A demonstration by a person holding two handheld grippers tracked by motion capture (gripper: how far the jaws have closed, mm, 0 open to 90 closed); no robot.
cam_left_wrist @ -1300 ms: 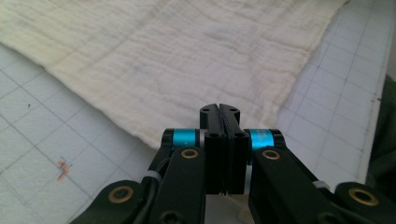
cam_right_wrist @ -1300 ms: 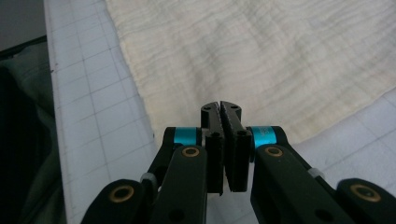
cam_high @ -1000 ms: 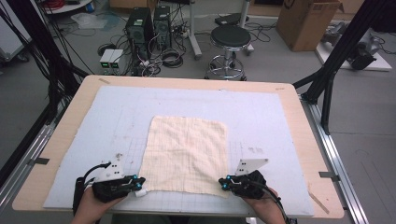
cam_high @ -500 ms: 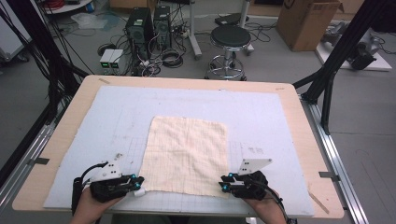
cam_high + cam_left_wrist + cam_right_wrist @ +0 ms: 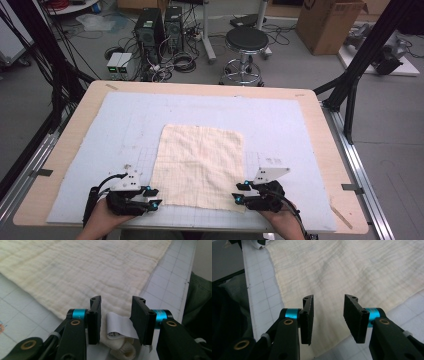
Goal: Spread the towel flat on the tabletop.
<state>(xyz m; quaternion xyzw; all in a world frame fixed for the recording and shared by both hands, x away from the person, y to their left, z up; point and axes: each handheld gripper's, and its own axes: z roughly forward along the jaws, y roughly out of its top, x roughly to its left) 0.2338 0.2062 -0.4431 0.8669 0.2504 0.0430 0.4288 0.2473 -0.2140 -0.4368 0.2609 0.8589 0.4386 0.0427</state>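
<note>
From above, a cream cloth (image 5: 200, 165) lies flat on the pale mat (image 5: 300, 125) of the table (image 5: 65, 165), with the left gripper (image 5: 152, 196) at its near left corner and the right gripper (image 5: 238, 193) at its near right corner. The left gripper view shows jaws that have just been opening, parted over the corner and its white label (image 5: 120, 326), not pressing it. The right gripper view shows the same, jaws parted above the cloth's corner.

One camera looks down from above; two ride low, sharing the cream cloth (image 5: 200, 165).
</note>
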